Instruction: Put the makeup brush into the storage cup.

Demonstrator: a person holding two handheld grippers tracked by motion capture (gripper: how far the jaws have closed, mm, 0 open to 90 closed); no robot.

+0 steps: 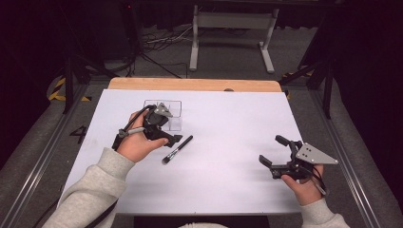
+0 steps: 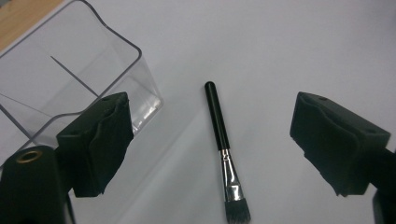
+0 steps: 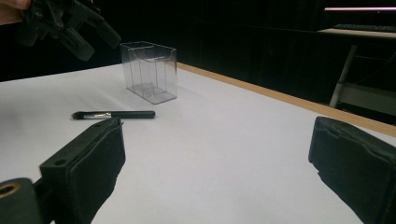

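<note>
left gripper view: brush (image 2: pixel 218 126) between spread tool (image 2: pixel 210 135) jaws.

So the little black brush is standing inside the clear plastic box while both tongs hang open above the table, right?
Not quite. The brush lies flat on the white table, beside the clear plastic box, as the left gripper view shows. Both the left tongs and right tongs are indeed open.
</note>
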